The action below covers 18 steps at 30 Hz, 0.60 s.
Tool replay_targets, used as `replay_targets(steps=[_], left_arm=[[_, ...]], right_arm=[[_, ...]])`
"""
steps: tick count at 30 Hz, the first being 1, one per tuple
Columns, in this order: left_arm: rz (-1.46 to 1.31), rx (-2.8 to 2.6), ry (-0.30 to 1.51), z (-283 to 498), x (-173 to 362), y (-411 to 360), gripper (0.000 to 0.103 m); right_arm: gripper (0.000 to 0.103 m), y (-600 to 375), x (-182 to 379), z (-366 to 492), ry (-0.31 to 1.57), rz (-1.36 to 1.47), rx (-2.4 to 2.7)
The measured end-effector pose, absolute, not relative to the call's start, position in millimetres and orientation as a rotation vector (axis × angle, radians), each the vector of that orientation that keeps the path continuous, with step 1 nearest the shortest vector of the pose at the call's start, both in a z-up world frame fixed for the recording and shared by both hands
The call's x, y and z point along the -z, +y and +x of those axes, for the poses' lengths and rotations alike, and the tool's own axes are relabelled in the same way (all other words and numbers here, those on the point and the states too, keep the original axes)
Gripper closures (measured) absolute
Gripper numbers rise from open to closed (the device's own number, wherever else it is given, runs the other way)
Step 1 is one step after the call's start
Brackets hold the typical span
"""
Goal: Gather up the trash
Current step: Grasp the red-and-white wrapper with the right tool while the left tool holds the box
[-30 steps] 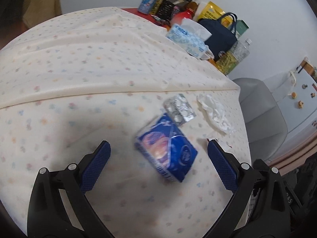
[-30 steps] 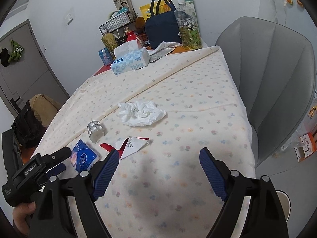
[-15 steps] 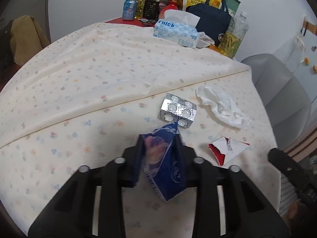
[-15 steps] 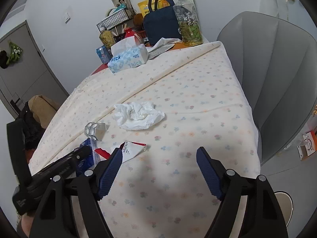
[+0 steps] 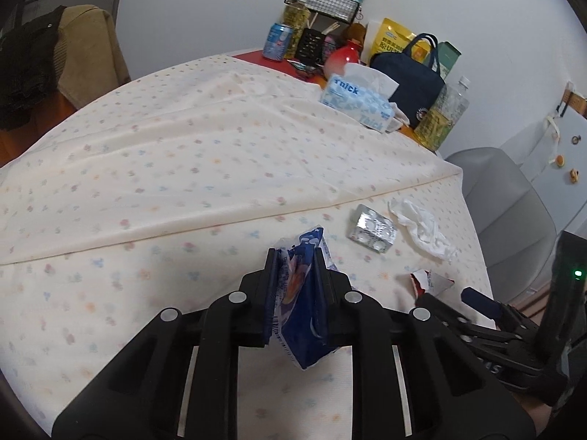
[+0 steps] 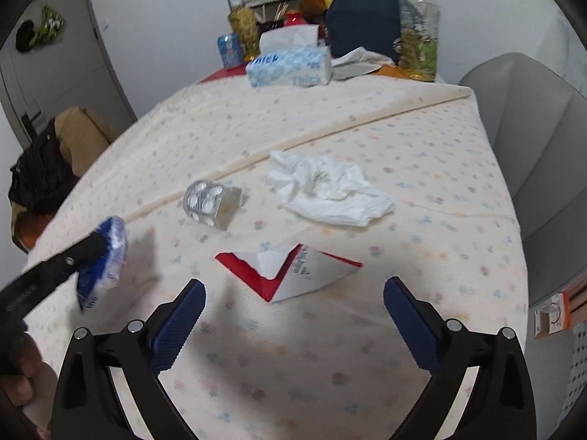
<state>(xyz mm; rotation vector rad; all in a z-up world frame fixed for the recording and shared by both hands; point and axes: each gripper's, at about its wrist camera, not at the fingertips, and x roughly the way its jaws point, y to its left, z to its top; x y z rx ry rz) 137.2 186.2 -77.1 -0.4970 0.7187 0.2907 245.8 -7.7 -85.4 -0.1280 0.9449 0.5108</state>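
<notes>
Left tongs [image 5: 295, 282] have just been closing and now pinch the blue wrapper [image 5: 301, 311], lifted off the surface [image 5: 183, 168]. Right tongs [image 6: 293, 315] have just been opening and stand spread with nothing between them, above the red-and-white torn packet [image 6: 293, 275]. Blister pack [image 6: 211, 203] and crumpled tissue [image 6: 326, 192] lie apart mid-cloth; open floral cloth to the left. Grey chair [image 6: 532, 154] beside right edge. Tissue box [image 6: 290, 66] near far edge

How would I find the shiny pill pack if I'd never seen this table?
Look at the flowery tablecloth, just in front of its long fold. The pill pack lies left of the crumpled tissue and behind the red-and-white wrapper. It alone is silver with round bubbles.
</notes>
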Motion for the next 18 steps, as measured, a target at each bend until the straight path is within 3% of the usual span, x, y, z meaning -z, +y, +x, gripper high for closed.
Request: replay_targets(steps=[7,9,11,12,13,15,18], left_arm=[[-0.512,-0.297,0.715,129,80,193,0.085],[-0.516,-0.302,0.704,128,79,194,0.085],[-0.517,-0.300,0.690,126,77,194,0.085],[-0.514,-0.297,0.684,126,76,192,0.085],[-0.515,-0.293,0.681,125,75,190,0.085],[-0.523,-0.279,0.684,127,76,185,0.084],[-0.517,-0.262,0.676,128,73,175,0.084]], right_arm=[[0.011,14,98,257,0.950,-0.219,-0.475],[0.021,14,96,259,0.925,-0.216,-0.479],[0.052,16,92,258,0.912,-0.220,-0.496],[0.056,14,89,256,0.906,-0.218,-0.500],[0.069,12,86,254,0.895,-0.216,-0.503],[0.076,6,80,250,0.892,-0.205,-0.515],[0.077,-6,74,241,0.870,-0.190,-0.514]])
